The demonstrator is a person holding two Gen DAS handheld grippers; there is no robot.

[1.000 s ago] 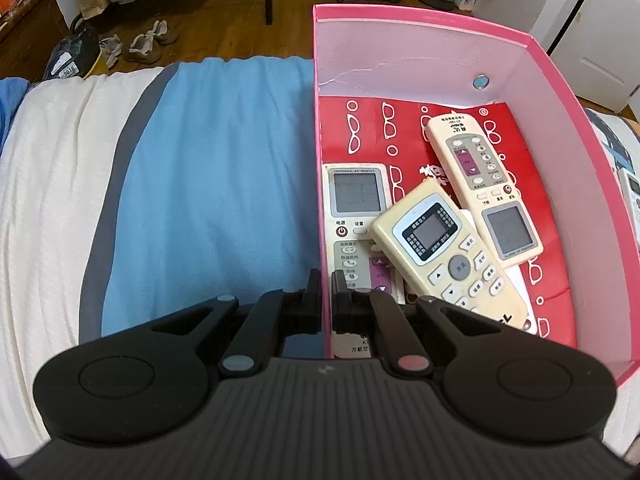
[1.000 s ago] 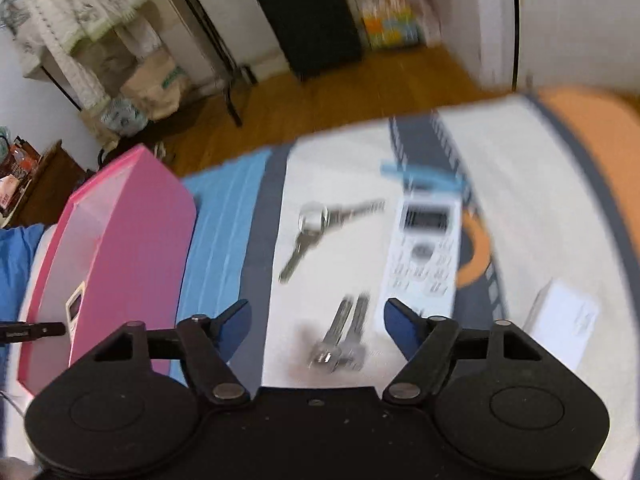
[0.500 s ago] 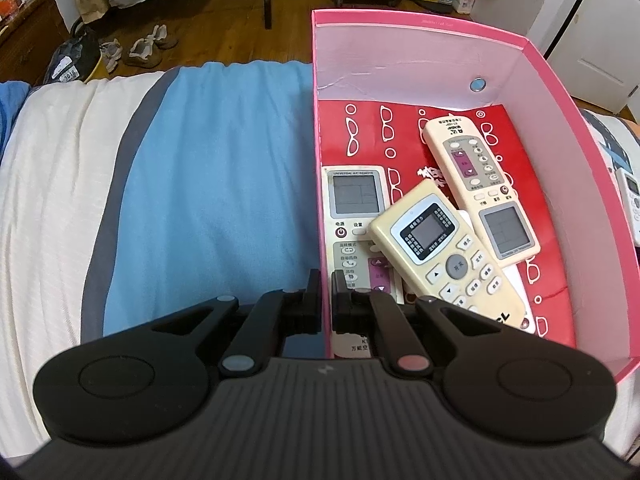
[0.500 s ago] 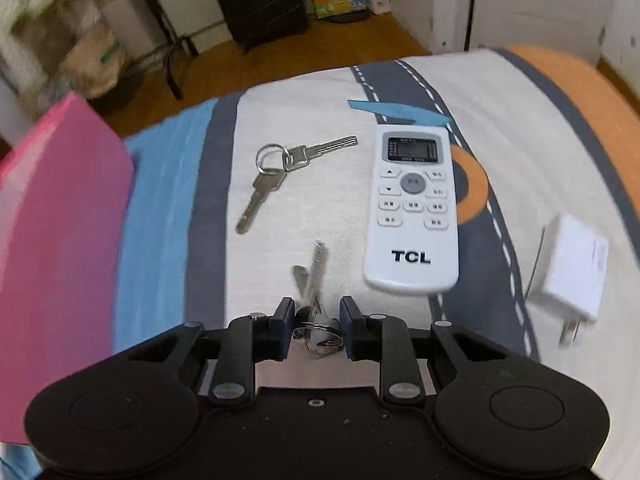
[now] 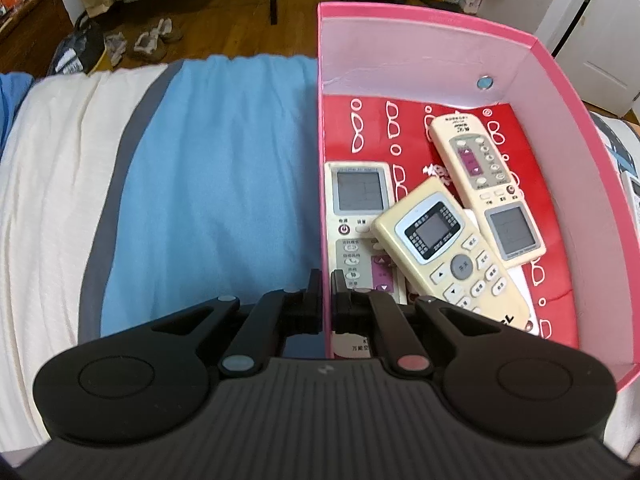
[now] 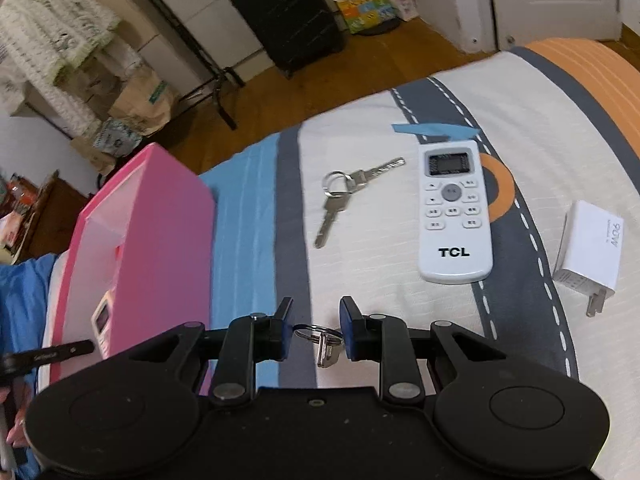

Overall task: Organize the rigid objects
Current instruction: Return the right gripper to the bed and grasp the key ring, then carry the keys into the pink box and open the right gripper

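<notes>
My left gripper (image 5: 325,284) is shut on the near left wall of the pink box (image 5: 568,92). Three remotes lie inside: a white one (image 5: 358,208), a cream one (image 5: 448,248) on top of it, and a long one (image 5: 486,184). My right gripper (image 6: 316,320) is shut on a key bunch (image 6: 322,342), held by its ring above the bed, to the right of the pink box (image 6: 160,232). On the bed lie a second key bunch (image 6: 344,196), a white TCL remote (image 6: 454,212) and a white charger (image 6: 590,252).
The bed has a white, blue, grey and orange striped cover (image 6: 256,216). Beyond its far edge is wooden floor with a black suitcase (image 6: 288,12), a clothes rack and bags. The left gripper's tip (image 6: 52,354) shows at the box's near corner.
My right gripper closed on the key bunch and has lifted it off the bed, swinging left towards the pink box. My left gripper has stayed clamped on the box wall.
</notes>
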